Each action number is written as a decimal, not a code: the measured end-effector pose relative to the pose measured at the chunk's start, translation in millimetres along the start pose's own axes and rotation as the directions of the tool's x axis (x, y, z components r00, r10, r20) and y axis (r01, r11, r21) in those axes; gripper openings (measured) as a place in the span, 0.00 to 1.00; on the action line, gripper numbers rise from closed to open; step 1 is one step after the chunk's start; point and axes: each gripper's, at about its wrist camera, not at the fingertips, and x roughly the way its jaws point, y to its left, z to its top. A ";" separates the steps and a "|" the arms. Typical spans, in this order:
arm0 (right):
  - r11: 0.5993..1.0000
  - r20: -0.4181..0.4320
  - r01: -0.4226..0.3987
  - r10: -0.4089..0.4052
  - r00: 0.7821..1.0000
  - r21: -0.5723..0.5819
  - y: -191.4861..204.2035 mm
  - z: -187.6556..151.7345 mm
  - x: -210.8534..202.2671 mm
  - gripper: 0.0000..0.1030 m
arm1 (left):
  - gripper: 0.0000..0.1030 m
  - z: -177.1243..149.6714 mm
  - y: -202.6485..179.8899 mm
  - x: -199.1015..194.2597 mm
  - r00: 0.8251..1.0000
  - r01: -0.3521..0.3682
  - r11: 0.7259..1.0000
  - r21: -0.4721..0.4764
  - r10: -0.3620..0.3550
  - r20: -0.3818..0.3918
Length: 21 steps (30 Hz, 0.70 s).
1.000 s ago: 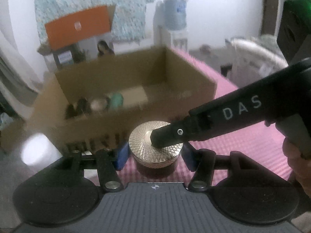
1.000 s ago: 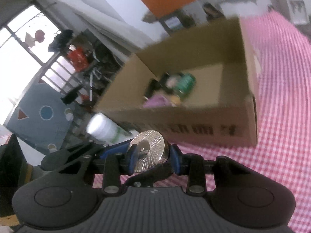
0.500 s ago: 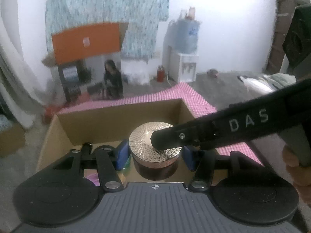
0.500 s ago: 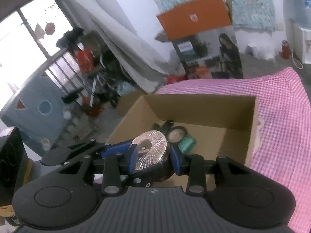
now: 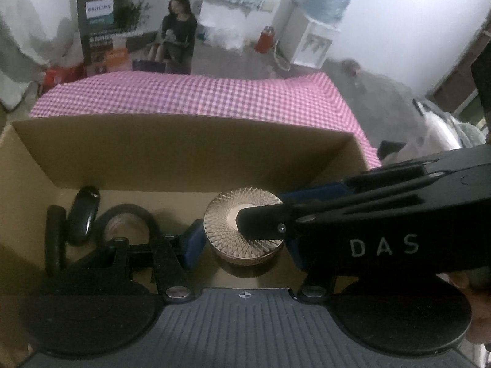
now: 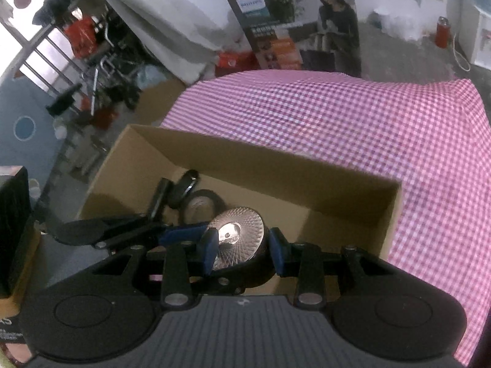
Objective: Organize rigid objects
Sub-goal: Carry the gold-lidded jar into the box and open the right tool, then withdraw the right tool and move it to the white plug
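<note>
The left gripper (image 5: 244, 239) clamps its blue pads on the sides of a round jar with a ribbed metallic lid (image 5: 244, 230), and the right gripper (image 6: 242, 250) pinches the same jar top and bottom, one finger (image 5: 260, 225) lying across the lid's centre, so the jar hangs between both claws just above the floor of an open cardboard box (image 5: 184, 150). Beyond the jar, in the box's far left corner, lie a black roll of tape (image 5: 127, 225), a dark oval object (image 5: 83, 214) and a black cylinder (image 5: 55, 239). The box stands on a pink checked tablecloth (image 6: 368, 122).
</note>
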 end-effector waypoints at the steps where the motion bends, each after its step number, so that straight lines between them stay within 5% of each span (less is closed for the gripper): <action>1: 1.000 -0.007 0.005 -0.005 1.000 -0.005 -0.4 2.7 2.5 0.37 | 0.55 2.1 0.7 2.9 1.000 -0.002 1.000 -0.005 0.002 -0.009; 5: 0.999 -0.021 0.038 -0.039 0.999 -0.033 -1.2 10.7 8.9 0.38 | 0.56 6.9 4.8 12.8 0.999 0.010 0.999 -0.040 -0.013 -0.052; 11: 0.998 0.000 0.050 -0.050 0.999 -0.032 -5.0 15.0 4.5 0.38 | 0.60 10.3 4.0 3.7 1.000 0.025 0.999 -0.042 -0.025 -0.002; 21: 0.998 0.201 -0.038 0.047 0.979 -0.048 17.3 -24.2 -69.4 0.38 | 0.86 -23.2 -9.5 -75.9 0.985 0.003 1.000 0.009 -0.005 0.170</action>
